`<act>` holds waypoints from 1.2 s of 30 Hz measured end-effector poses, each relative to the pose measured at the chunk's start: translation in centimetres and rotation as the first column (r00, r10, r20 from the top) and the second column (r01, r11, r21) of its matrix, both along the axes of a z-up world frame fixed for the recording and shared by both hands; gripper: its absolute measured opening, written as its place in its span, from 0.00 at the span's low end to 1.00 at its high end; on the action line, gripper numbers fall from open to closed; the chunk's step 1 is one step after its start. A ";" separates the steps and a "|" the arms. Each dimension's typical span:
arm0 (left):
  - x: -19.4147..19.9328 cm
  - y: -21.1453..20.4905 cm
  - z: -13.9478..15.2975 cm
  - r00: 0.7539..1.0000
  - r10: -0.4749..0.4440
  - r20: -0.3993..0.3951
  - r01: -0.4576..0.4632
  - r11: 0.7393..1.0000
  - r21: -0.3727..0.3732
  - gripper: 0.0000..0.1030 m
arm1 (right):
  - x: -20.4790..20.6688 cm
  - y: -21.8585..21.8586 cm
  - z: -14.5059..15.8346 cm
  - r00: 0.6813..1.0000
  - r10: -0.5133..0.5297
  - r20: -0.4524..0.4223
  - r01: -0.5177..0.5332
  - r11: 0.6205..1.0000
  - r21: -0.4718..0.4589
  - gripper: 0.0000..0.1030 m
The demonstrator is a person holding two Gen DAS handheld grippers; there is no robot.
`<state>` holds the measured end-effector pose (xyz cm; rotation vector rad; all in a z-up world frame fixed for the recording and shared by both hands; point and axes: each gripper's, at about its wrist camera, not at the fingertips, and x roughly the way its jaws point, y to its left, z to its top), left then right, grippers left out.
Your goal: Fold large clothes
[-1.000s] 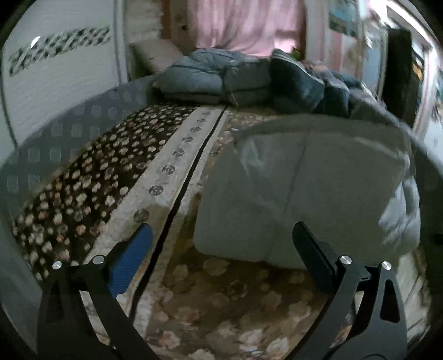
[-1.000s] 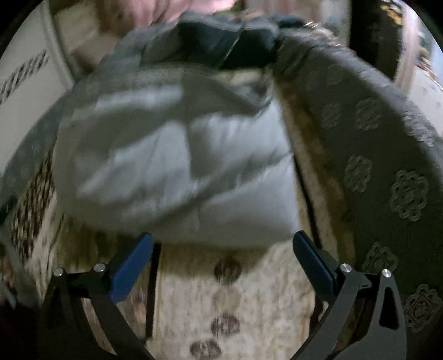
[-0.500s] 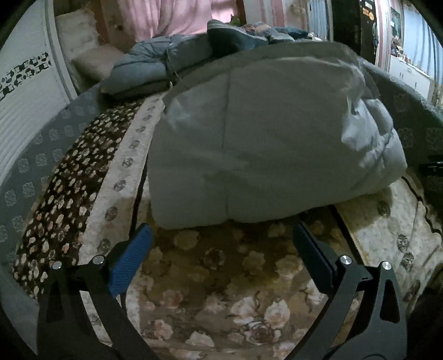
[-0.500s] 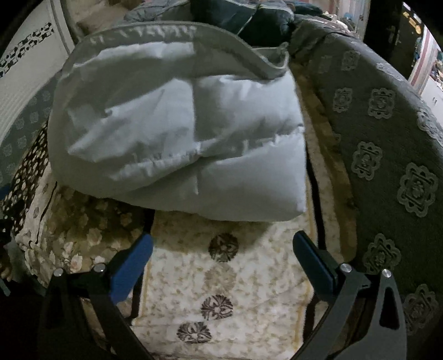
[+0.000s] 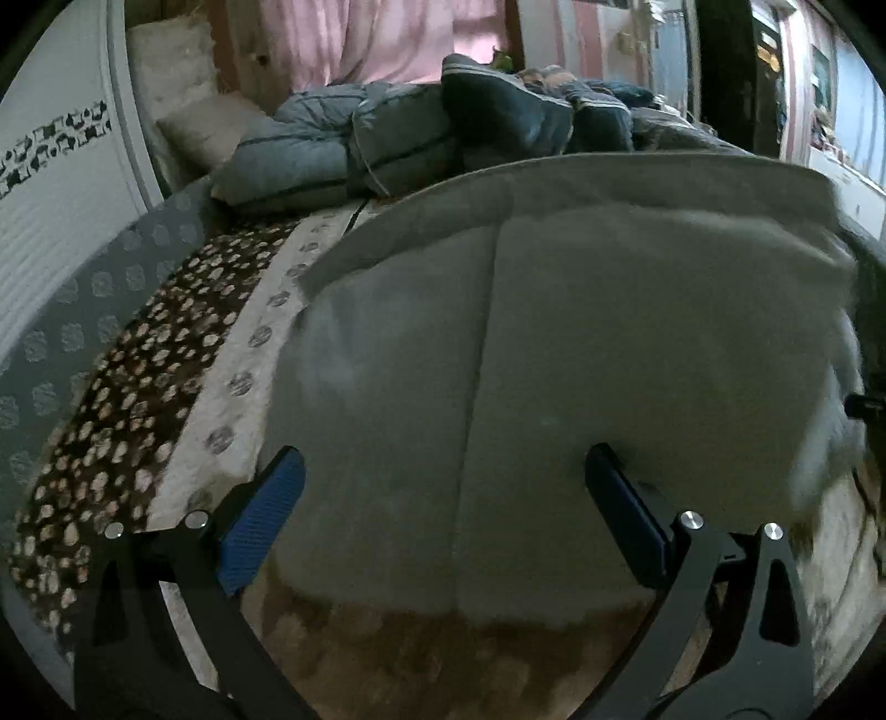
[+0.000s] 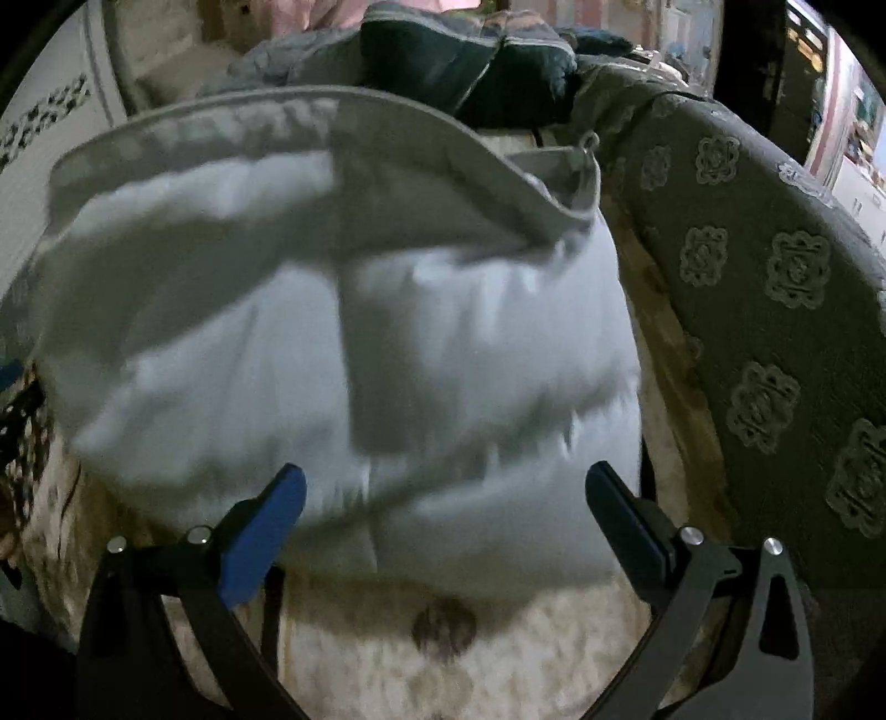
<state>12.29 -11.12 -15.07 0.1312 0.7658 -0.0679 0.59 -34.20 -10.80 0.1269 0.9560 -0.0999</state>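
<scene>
The left gripper (image 5: pixel 443 509) hangs low over the near edge of the folded pale grey padded jacket (image 5: pixel 554 343), fingers spread wide and empty. The right gripper (image 6: pixel 446 512) likewise gapes at the jacket's near right corner. The jacket lies on a floral bedspread (image 5: pixel 166 376); darker folded garments (image 5: pixel 387 144) pile at the far end before a pink curtain (image 5: pixel 376 39).

Motion blur smears the grey padded coat (image 6: pixel 343 343); its far side is hidden.
</scene>
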 end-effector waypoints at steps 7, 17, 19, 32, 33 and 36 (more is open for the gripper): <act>7.9 -1.2 -3.4 0.997 0.065 0.035 -0.069 0.989 0.133 0.97 | 7.0 0.9 -2.4 0.997 -0.021 0.069 0.023 0.999 -0.038 0.99; 15.4 3.9 -6.3 0.960 0.280 0.032 -0.281 0.959 0.039 0.97 | 13.6 -1.9 -4.5 0.995 -0.093 0.044 0.092 0.996 0.009 0.99; 16.4 4.2 -6.4 0.960 0.279 0.040 -0.280 0.959 0.034 0.97 | 14.7 -2.1 -5.5 0.996 -0.089 0.023 0.089 0.996 0.005 0.99; 19.0 3.7 -9.3 0.966 0.259 0.022 -0.259 0.965 0.047 0.97 | 18.0 -3.7 -9.0 0.991 -0.127 -0.041 0.127 0.992 -0.005 0.99; 19.0 3.6 -9.5 0.966 0.257 0.017 -0.258 0.964 0.057 0.97 | 17.6 -3.6 -9.1 0.991 -0.131 -0.040 0.131 0.991 -0.004 0.99; 18.9 3.1 -9.4 0.965 0.261 0.001 -0.260 0.961 0.095 0.97 | 17.2 -3.5 -9.3 0.987 -0.151 -0.051 0.150 0.988 -0.021 0.99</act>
